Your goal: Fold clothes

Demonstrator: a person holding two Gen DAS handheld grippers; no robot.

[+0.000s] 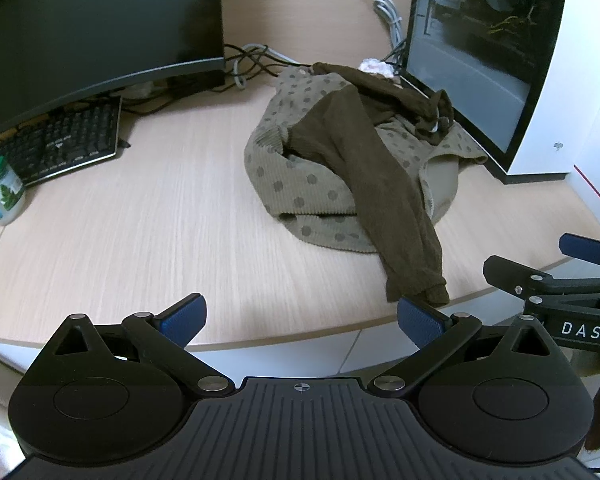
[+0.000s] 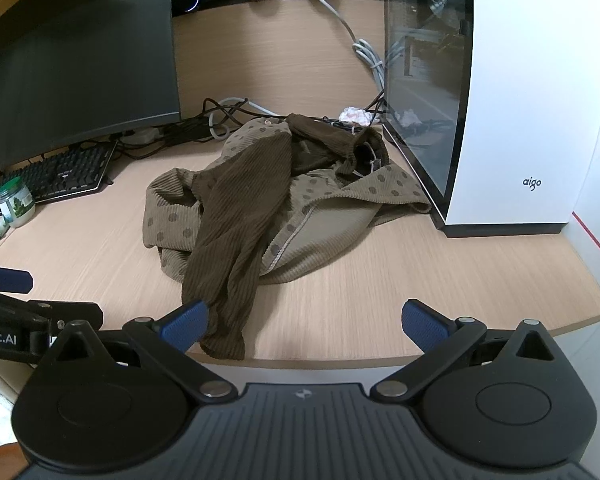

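A crumpled heap of clothes lies on the wooden desk [image 1: 140,220] [image 2: 360,288]: a tan corduroy garment with grey dots [image 1: 300,184] [image 2: 172,216] and dark brown corduroy trousers [image 1: 364,168] [image 2: 236,224] draped over it. One trouser leg reaches the desk's front edge. My left gripper [image 1: 300,320] is open at the desk's front edge, its right pad just below the trouser cuff. My right gripper [image 2: 304,324] is open too, its left pad beside the same cuff. Neither holds anything. Each gripper shows at the edge of the other's view.
A curved monitor [image 1: 80,28] [image 2: 72,52] and a black keyboard [image 1: 64,140] [image 2: 60,176] stand at the left with a glass jar [image 1: 4,192] [image 2: 16,202]. A white glass-sided computer case [image 1: 500,52] [image 2: 500,100] stands right of the clothes. Cables [image 2: 228,120] lie behind.
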